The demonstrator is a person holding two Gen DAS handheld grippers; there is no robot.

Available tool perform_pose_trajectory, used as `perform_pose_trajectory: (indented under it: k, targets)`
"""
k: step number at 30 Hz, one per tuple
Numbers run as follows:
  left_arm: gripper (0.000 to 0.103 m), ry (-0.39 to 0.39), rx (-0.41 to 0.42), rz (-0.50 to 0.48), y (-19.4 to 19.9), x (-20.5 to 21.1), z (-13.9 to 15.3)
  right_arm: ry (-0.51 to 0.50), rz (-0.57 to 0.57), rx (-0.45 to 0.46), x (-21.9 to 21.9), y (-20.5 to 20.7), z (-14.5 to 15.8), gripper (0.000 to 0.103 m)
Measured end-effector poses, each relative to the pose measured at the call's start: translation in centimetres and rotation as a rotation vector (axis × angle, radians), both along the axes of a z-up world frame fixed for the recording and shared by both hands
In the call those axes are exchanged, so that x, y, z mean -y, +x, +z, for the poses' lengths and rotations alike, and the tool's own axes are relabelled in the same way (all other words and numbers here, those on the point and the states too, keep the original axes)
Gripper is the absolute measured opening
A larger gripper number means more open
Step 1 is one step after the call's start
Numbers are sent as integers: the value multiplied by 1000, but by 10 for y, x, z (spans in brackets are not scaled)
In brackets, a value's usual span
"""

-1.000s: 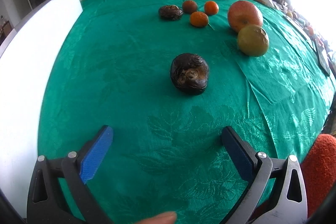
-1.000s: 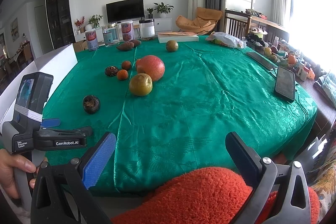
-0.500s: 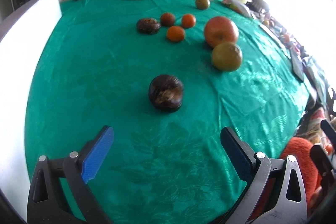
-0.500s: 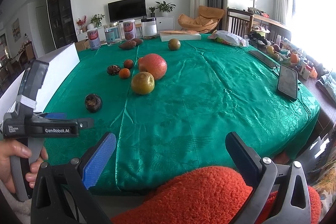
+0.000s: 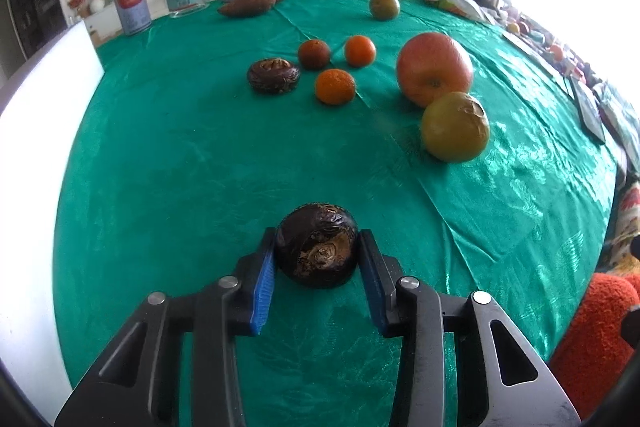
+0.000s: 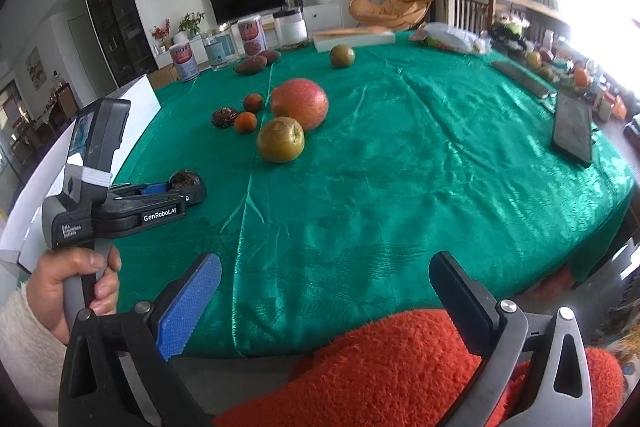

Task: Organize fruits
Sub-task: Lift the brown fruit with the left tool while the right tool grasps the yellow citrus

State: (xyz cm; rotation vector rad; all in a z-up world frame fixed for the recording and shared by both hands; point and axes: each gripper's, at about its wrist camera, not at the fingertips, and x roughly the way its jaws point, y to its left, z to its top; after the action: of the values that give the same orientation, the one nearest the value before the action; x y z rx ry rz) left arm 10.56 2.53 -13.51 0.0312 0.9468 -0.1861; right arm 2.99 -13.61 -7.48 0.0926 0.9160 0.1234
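Two large fruits [image 5: 444, 99] (touching, perhaps) right of small ones [image 5: 335, 67].

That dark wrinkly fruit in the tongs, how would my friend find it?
Start at the green tablecloth, on the near edge. The dark wrinkly fruit sits there alone, pinched in the left tongs, which just closed. Its twin lies farther back beside the small oranges.

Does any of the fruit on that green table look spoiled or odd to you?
Yes. Two dark brown, shrivelled fruits look spoiled: one clamped in the left tool, another beside the small oranges. The yellow-green fruit has a brown scarred patch on top. Nothing looks spilled.
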Motion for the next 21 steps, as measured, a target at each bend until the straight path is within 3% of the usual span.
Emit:
perform_pose_trajectory:
  k: [3,6,8,10,11,12,13,17,21]
  targets:
    - [40,-45,16,41,-5,-14,9,-57,112,-122,-22,56,-9,103]
    - [40,-89,23,68,-14,-27,22,43,97,-121,-31,106,-19,103]
    - [40,-106,35,81,-24,-36,34,68,59,-111,-37,130,-28,95]
    - [40,-111,48,90,-35,-44,46,69,42,-105,-46,146,-36,81]
    - [40,-111,56,94,-40,-49,51,63,40,-107,-50,151,-40,78]
    - [40,-112,62,99,-44,-53,57,38,35,-115,-54,156,-44,69]
    - [40,-115,65,105,-47,-58,62,-2,20,-124,-59,161,-46,53]
    - [40,-170,75,138,-64,-85,89,30,-7,-129,-49,153,-43,53]
    - [40,-233,124,146,-89,-129,138,142,71,-140,-49,128,-19,53]
